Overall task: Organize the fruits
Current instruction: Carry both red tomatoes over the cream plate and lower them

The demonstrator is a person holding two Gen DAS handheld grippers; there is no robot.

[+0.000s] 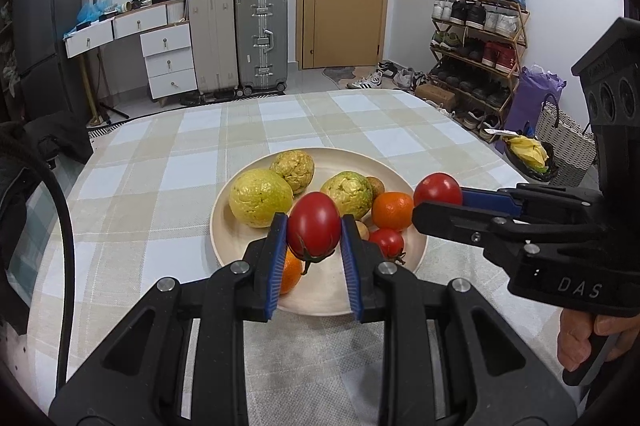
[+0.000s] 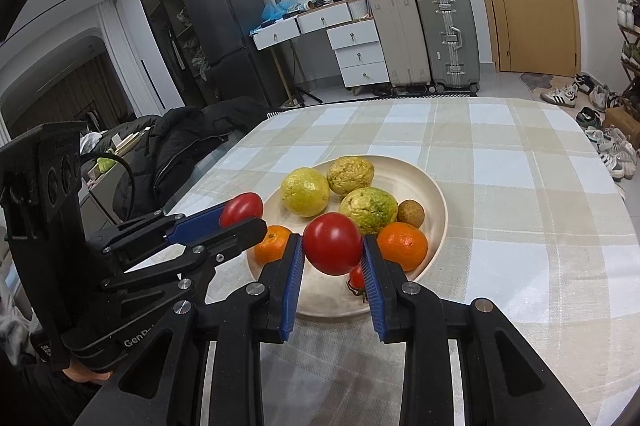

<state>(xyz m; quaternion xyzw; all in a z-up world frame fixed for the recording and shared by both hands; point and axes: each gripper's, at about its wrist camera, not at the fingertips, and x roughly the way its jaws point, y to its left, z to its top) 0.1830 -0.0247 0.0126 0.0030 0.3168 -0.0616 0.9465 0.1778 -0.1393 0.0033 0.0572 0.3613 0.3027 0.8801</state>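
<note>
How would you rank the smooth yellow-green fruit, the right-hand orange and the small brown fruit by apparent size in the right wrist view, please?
1. Smooth yellow-green fruit, largest.
2. Right-hand orange, though it lies nearer the camera, which flatters it.
3. Small brown fruit, clearly smallest.

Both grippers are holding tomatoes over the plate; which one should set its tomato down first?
Probably the left hand-held gripper: its tomato hangs over bare plate, while the right hand-held gripper holds its tomato above a small tomato.

Orange (image 1: 291, 276) half hidden behind left gripper (image 1: 314, 230); small tomato (image 2: 357, 280) partly hidden.
</note>
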